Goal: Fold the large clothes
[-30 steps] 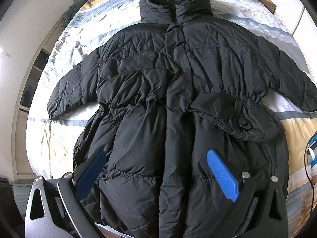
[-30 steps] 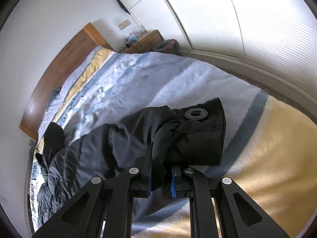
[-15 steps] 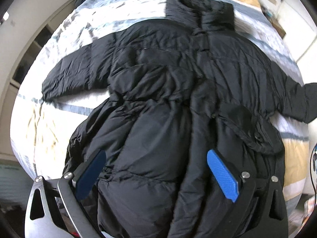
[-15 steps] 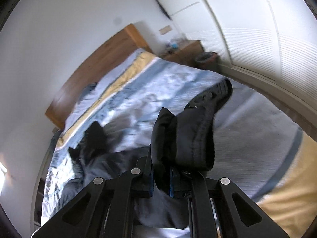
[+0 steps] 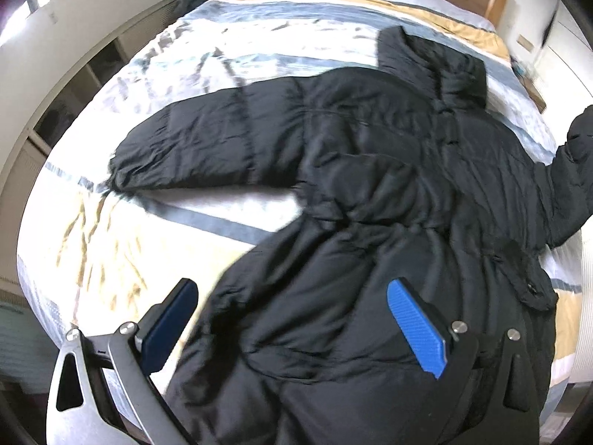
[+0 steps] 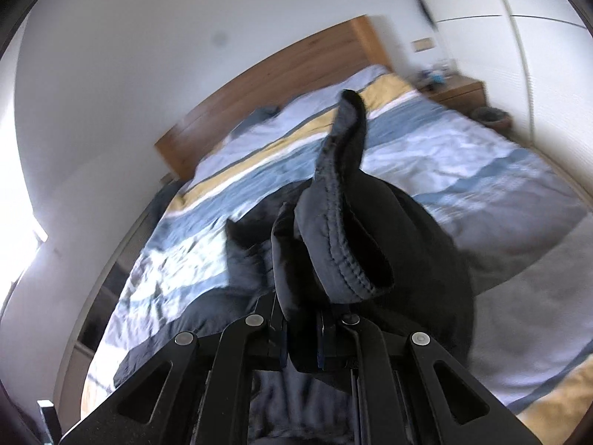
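Coat (image 5: pixel 370 193) lies lengthwise, collar toward one o'clock. My left gripper (image 5: pixel 292 319) gapes wide above its hem; my right gripper (image 6: pixel 302 337) pinches the cuff (image 6: pixel 341 244).

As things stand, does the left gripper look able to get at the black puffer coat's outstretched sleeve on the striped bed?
Probably yes. The left gripper is open and empty above the black puffer coat, and its outstretched sleeve lies flat on the striped bed with nothing covering it.
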Available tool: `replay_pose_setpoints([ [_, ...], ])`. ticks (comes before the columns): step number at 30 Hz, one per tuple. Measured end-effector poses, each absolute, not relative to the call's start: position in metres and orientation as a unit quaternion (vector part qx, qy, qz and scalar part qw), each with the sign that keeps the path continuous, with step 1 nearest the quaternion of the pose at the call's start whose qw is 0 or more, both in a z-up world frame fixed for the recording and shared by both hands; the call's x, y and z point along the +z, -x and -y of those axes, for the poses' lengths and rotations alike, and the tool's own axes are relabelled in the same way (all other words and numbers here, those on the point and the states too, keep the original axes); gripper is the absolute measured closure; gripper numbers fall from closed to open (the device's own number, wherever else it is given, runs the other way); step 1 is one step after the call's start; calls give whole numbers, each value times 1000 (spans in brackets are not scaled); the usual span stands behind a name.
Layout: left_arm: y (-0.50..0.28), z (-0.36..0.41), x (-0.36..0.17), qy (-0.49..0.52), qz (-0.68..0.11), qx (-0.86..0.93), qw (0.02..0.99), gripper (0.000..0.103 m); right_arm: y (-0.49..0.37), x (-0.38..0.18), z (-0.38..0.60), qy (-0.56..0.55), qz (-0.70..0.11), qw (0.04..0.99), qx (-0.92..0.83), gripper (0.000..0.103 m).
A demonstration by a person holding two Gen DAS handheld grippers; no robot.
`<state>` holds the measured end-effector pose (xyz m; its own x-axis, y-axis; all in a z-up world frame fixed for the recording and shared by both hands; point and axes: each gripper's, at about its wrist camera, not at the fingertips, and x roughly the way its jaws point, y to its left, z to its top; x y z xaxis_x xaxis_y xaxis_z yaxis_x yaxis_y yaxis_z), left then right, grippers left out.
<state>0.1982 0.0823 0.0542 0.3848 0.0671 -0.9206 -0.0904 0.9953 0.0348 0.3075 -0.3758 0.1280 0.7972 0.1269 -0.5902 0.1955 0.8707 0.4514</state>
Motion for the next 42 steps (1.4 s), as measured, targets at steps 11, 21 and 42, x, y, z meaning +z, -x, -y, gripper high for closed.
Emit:
replay_pose_setpoints([
  [11,-187,-160,34,14,-562,84,823,0,-325,86,273,-220,-383,896,36,92],
  [21,-182,-179,12,19,-578,80,812,0,-308,41,216,-161,-454,874,60,91],
  [42,-197,-131,15,1,-567,46,823,0,-267,16,160,-117,-516,823,208,39],
])
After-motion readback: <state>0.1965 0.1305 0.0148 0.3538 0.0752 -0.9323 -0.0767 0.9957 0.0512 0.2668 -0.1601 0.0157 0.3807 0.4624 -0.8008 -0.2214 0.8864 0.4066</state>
